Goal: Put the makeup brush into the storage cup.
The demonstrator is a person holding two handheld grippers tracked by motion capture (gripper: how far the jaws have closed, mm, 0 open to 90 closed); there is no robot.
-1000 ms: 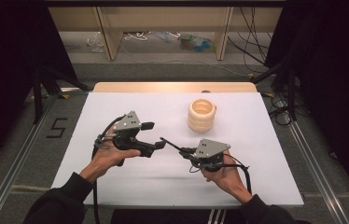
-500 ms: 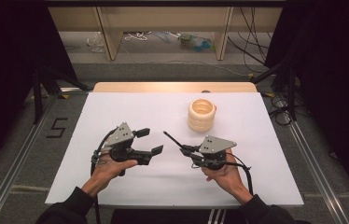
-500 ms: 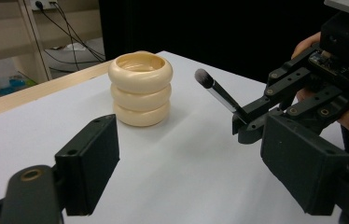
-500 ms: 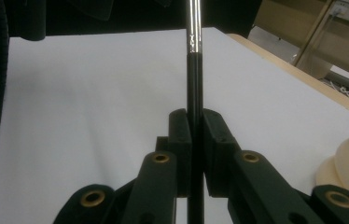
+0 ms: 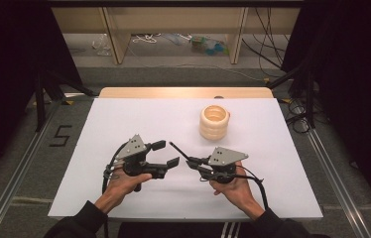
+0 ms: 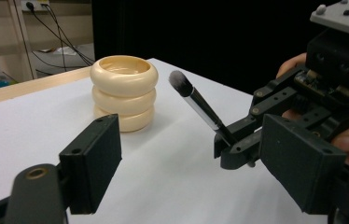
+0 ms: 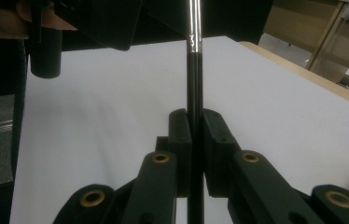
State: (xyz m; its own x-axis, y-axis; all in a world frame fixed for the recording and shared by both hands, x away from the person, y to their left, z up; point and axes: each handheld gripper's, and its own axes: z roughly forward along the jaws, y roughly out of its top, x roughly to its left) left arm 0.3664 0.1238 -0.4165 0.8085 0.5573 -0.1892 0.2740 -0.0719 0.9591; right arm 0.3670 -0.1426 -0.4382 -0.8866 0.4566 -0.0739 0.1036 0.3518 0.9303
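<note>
A makeup brush (image 5: 179, 150) with a black handle and silver ferrule sticks out up and to the left from my right gripper (image 5: 197, 162), whose jaws are shut on its handle (image 7: 194, 121). Its soft grey tip (image 6: 180, 81) hangs above the table. My left gripper (image 5: 166, 153) stands open just left of the brush tip, with nothing between its fingers (image 6: 93, 163). A cream holder made of three stacked rings (image 5: 214, 122) stands upright on the white table (image 5: 124, 119) behind the right gripper; its mouth (image 6: 124, 70) looks empty.
The white tabletop ends in a wooden strip (image 5: 183, 92) at the far edge. Beyond it are shelf legs and loose cables (image 5: 149, 39) on the floor. Black curtains flank both sides.
My left gripper has sunk and drawn back toward the near edge, still open. The right gripper and its brush have barely shifted.
</note>
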